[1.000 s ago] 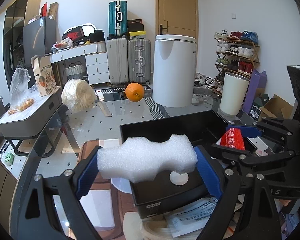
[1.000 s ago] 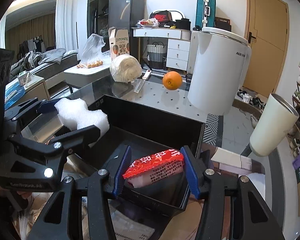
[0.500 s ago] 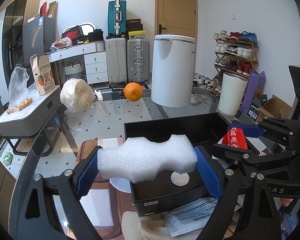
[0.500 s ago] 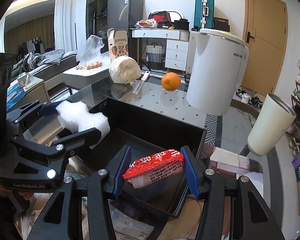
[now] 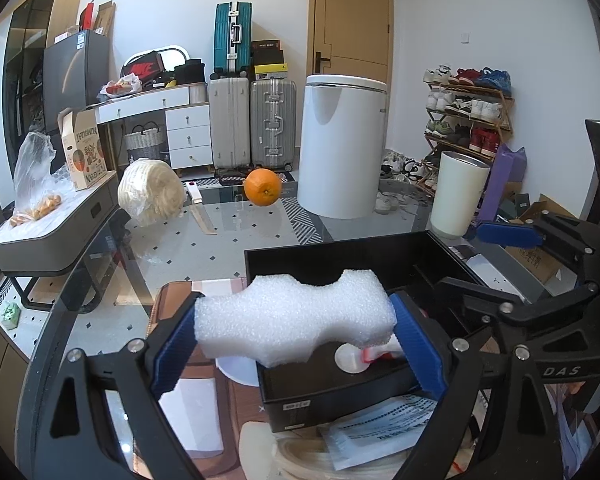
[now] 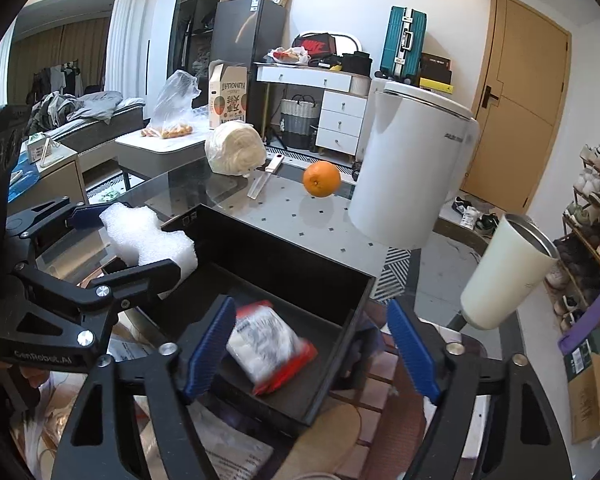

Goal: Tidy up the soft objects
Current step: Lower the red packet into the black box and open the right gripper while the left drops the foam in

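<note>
At the black box [image 6: 288, 264], near edge of the glass tabletop [image 5: 220, 240]:
Landmark: black box, open-topped, walls upright.
Left tool [image 5: 296, 332]: blue pads pinching a white foam block [image 5: 296, 324] by its two ends, held above the box's left front corner.
Right tool [image 6: 310, 340]: jaws have just been opening and stand spread over the box's front right part; pads touch nothing.
Red-and-white packet [image 6: 270, 346]: lying tilted on the box floor, between and below the spread pads, slightly blurred.
Beyond the box: orange [image 6: 321, 179], white wrapped bundle [image 6: 234, 152], knife [image 6: 265, 180] between them.
Right of the box: cream tumbler [image 6: 504, 276].
</note>
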Demonstrator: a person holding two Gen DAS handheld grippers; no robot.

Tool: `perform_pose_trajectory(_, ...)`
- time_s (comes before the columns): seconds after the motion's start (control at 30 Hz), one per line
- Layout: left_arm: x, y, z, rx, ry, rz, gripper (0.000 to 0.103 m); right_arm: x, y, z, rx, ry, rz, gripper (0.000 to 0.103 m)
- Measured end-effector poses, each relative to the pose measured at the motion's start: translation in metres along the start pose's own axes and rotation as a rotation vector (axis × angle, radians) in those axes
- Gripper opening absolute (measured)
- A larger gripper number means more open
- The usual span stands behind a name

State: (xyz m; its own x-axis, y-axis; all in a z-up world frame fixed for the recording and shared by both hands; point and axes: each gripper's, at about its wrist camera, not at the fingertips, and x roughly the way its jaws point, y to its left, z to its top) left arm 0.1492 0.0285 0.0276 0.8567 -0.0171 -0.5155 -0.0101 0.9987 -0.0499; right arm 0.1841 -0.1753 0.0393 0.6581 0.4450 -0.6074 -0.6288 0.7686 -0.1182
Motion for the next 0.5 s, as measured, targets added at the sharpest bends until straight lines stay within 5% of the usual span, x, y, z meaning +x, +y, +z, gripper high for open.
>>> perform_pose_trajectory(0.17, -0.004, -0.001, 0.0, -0.013, 0.007, -0.024, 0.102, -0.014, -0.005, -0.005, 0.027, -0.005, -0.003, 0.089)
perform_pose_trajectory(0.5, -0.029, -0.008, -0.005, 0.018, -0.013, -0.027, 0.103, -0.048, -0.012, -0.025, 0.116, -0.007, -0.011, 0.1)
